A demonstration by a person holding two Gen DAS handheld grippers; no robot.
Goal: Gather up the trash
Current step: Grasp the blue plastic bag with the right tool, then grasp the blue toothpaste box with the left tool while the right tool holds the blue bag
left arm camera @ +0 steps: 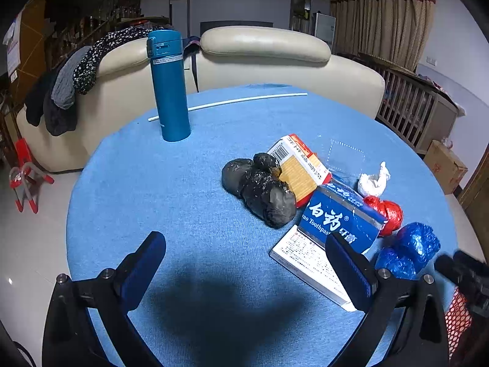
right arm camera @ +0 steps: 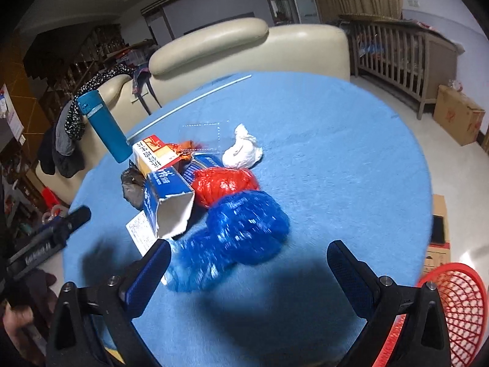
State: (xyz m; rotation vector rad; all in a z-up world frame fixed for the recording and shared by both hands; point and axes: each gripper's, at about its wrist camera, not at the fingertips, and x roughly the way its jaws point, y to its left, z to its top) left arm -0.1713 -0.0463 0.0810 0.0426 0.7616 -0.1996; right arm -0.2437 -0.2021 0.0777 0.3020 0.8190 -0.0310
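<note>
Right wrist view: right gripper [right arm camera: 247, 263] spread wide, empty, low over the near edge of the table [right arm camera: 351, 159], aimed at the blue bag ball [right arm camera: 244, 229]. Blue bag ball a bit blurry, just ahead of the open fingers, not between them yet. Red bag ball [right arm camera: 224, 185] right behind it, touching. White paper wad [right arm camera: 243, 151] farther back, near the middle of the table. Open blue toothpaste box [right arm camera: 166, 197] to the left of the bag balls, lying partly on a flat white box [right arm camera: 139, 229]. Red basket [right arm camera: 452, 305] off the near right edge of the table, likely the place for the trash.

Left wrist view: left gripper [left arm camera: 246, 263] also spread wide and empty, over the bare near part of the table. Black bag lump [left arm camera: 259, 189] ahead near the middle, resting against an orange box [left arm camera: 301, 168]. Tall blue bottle [left arm camera: 169, 85] standing toward the far left edge, with a thin white stick [left arm camera: 244, 101] lying along the far edge behind it.

Step in hand, by the look of it: reaching for the first piece of trash, nothing grabbed yet. Next move: push forward a little so the blue bag ball sits between the fingers, squeeze softly, lift, then carry it over to the red basket. Soft and crinkly, so easy to squash or let slip.
</note>
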